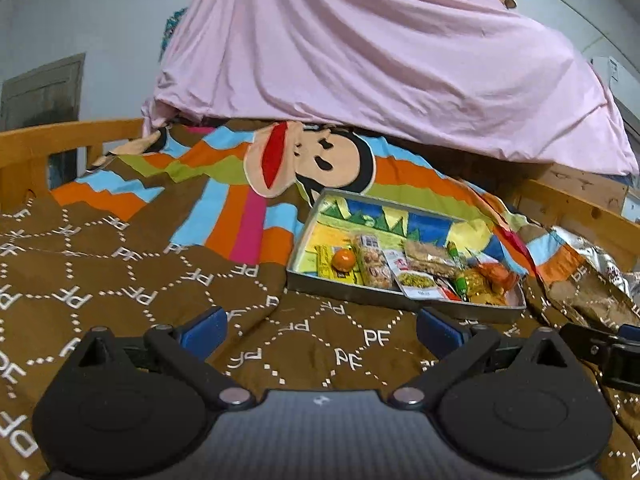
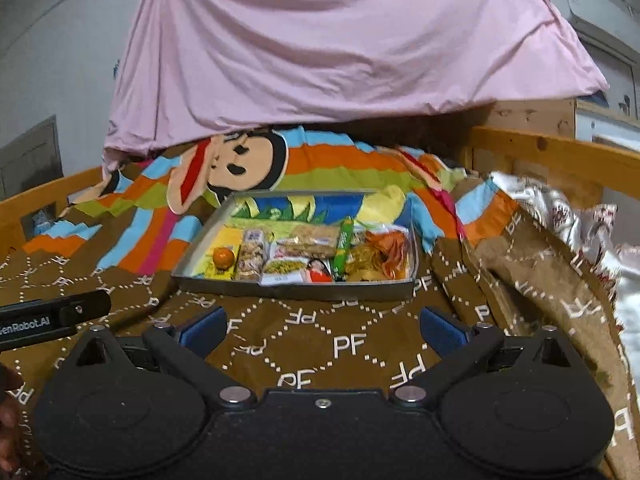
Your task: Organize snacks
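Writing: the brown blanket (image 2: 352, 344) carried white "PF" letters repeated inside dotted diamond outlines; the arm of the left tool seen from the right wrist read "enRobot.AI"; print on the snack packets was too small to read.
Tray: one shallow metal tray (image 2: 296, 290) lay on the blanket, ahead of both tools, with a bright picture on its floor.
Snacks: one small orange (image 2: 223, 258) sat at the tray's left end; beside it one clear packet of biscuits (image 2: 252, 260), one upright green stick pack (image 2: 343, 248), and several more packets bunched toward the right end, count unclear.
Left tool (image 1: 320, 330): released, blue pads spread wide, nothing between them, short of the tray.
Right tool (image 2: 320, 328): released likewise, empty, just before the tray's near wall.
Surface: a bed with a wooden rail (image 2: 552, 148); the blanket showed a cartoon monkey face (image 2: 236, 168) and coloured stripes.
Room: a pink sheet (image 2: 340, 40) hung over the far end; pale walls behind.
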Demonstrator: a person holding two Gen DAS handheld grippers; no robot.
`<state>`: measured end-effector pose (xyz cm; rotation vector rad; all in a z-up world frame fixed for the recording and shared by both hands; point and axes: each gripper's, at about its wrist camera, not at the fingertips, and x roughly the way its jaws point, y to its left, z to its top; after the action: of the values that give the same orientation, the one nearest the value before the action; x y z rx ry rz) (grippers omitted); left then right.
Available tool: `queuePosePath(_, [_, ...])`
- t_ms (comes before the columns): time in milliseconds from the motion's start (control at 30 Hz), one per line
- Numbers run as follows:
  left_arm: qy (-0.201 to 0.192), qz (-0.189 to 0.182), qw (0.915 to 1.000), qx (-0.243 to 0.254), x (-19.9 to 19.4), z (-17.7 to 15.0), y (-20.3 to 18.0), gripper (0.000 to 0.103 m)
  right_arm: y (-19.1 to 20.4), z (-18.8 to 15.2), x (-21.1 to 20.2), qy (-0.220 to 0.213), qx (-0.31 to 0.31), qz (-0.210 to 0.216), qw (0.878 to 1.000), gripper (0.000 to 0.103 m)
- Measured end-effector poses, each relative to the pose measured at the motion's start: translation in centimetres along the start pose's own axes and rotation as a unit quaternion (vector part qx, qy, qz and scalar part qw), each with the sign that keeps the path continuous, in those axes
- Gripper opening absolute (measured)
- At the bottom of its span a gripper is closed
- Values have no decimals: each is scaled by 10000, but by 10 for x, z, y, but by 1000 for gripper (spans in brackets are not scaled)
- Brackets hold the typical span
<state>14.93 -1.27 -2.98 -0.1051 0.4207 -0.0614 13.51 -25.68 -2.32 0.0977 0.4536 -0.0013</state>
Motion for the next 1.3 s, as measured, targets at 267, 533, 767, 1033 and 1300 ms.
queuePosePath(267, [2, -152, 9999, -60, 10, -3, 2, 103, -6, -2, 38, 601, 243, -256, 9976, 102])
queuePosePath(533, [523, -27, 9986, -123, 27, -18, 2, 103, -1, -5, 43, 743, 82, -82, 9972, 102])
queuePosePath(767, [575, 30, 9981, -210, 27, -22, 6, 103, 0, -4, 38, 685, 43, -68, 9976, 102])
queuePosePath(1033, [520, 44, 9986, -104, 24, -13, 4, 103, -1, -3, 30, 539, 49, -18, 9985, 102])
queuePosePath(1300, [330, 72, 9994, 53, 18, -9, -2, 103, -1, -2, 26, 454, 55, 61, 9989, 102])
